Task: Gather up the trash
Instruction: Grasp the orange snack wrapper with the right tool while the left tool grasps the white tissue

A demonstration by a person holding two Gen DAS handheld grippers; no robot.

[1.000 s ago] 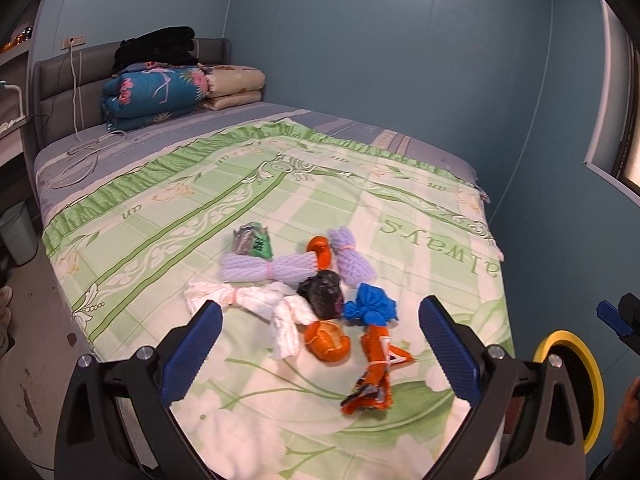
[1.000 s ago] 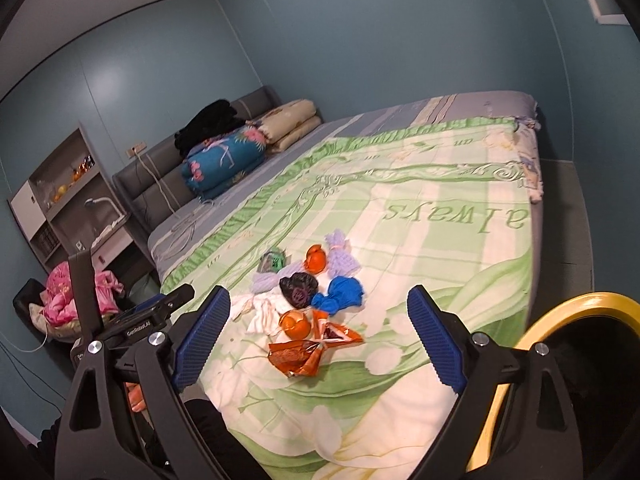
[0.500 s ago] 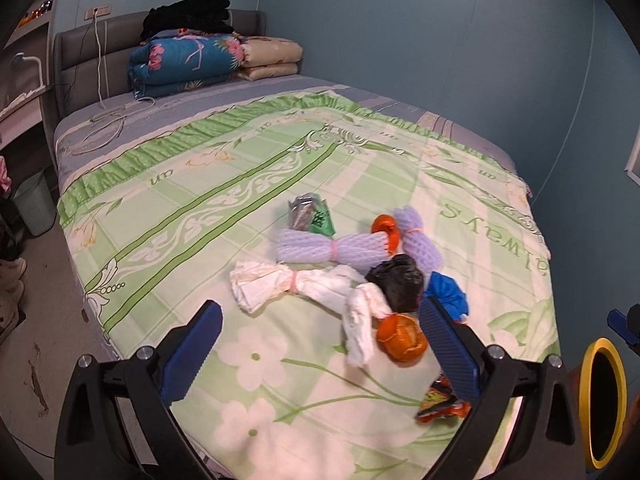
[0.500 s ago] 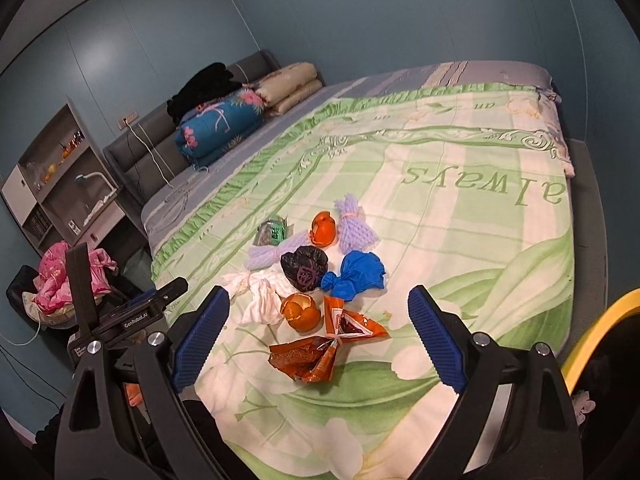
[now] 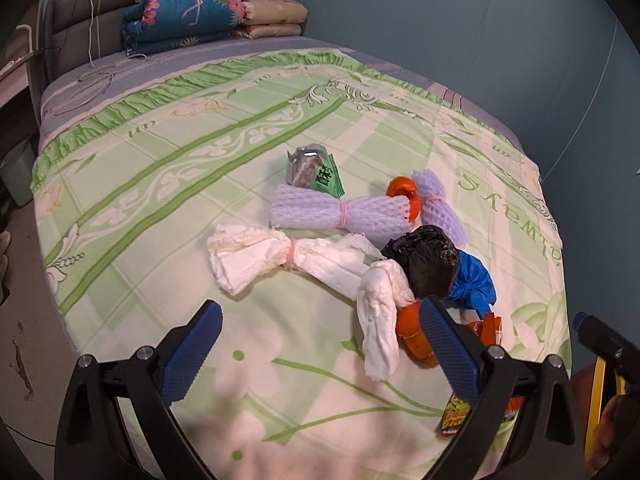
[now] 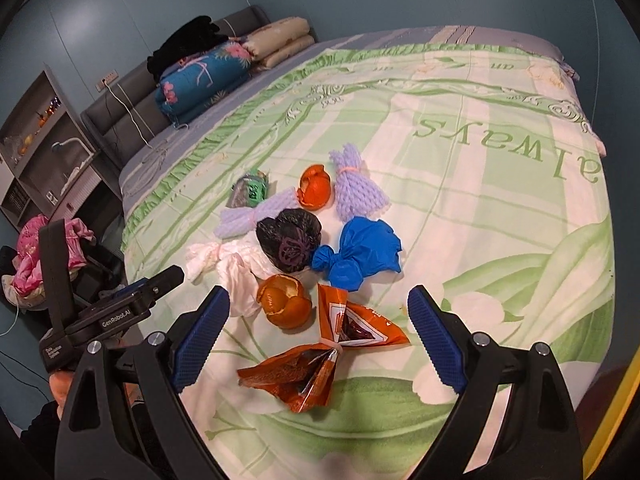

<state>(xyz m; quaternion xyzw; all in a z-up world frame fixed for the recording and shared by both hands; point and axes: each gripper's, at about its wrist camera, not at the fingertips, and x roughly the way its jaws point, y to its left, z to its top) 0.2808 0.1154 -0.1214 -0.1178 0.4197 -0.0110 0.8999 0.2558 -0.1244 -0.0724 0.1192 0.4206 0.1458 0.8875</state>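
Several pieces of trash lie together on the green bedspread: a white tissue bundle, lilac foam nets, a green wrapper, a black bag, a blue bag, orange peels and an orange snack wrapper. My left gripper is open and empty, just short of the white bundle. My right gripper is open and empty, its fingers either side of the orange wrapper and peel.
Folded quilts and pillows are stacked at the headboard. A shelf unit and pink cloth pile stand left of the bed. A yellow-rimmed bin sits at the right edge. The left gripper body shows in the right wrist view.
Both grippers have moved closer to the trash pile and lower over the bed. The pile looks larger in both views. Jaws stay open.
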